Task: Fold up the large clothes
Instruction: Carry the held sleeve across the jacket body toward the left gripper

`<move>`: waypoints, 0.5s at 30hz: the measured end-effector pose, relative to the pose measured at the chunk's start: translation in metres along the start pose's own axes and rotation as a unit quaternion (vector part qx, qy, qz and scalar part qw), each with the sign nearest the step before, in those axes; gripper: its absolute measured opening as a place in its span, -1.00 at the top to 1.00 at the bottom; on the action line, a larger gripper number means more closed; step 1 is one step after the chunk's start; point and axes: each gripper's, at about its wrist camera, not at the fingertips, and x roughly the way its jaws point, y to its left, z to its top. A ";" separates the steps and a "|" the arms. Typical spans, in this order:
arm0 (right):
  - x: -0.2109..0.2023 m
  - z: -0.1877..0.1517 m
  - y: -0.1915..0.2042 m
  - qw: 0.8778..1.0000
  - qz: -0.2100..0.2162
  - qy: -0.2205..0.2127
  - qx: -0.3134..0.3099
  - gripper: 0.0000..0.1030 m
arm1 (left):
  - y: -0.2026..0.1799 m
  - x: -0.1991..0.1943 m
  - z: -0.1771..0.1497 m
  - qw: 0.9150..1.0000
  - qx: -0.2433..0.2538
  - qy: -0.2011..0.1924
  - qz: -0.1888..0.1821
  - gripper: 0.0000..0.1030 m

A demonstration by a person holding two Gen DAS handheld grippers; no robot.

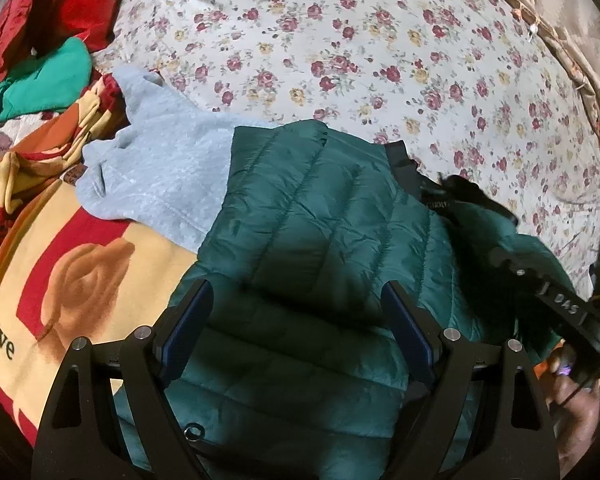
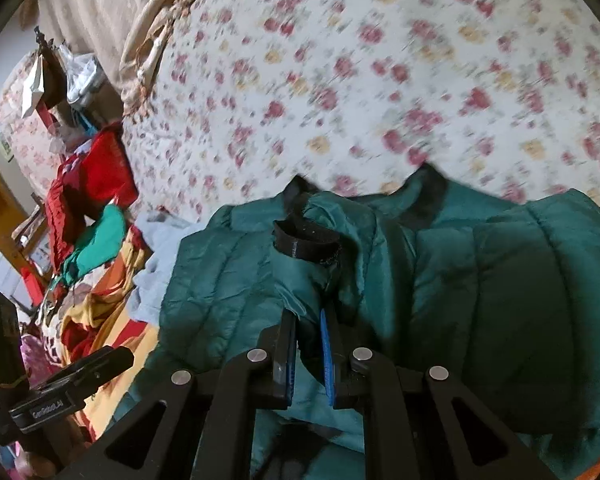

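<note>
Pinching a fold of the dark-green quilted puffer jacket (image 2: 480, 272) mid-bed, right gripper (image 2: 309, 354) clamped; only its view shows this. Left gripper (image 1: 298, 332) hovers agape above. Floral bedsheet (image 1: 340, 40) beyond lies bare.

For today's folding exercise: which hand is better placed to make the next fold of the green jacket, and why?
Right, probably. The right tongs are shut on a pinch of the jacket near its black cuff, ready to carry it over. The left tongs hang open above the jacket, holding nothing.
</note>
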 end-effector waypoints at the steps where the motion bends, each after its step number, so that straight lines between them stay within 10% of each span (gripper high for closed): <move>1: 0.005 0.000 0.004 1.000 0.003 0.003 -0.001 0.80 | 0.001 0.000 0.000 1.000 -0.001 0.000 0.000 -0.67; 15: 0.076 -0.014 0.036 0.996 0.007 0.089 -0.022 0.71 | 0.016 0.008 0.001 1.000 -0.020 0.008 0.001 -0.67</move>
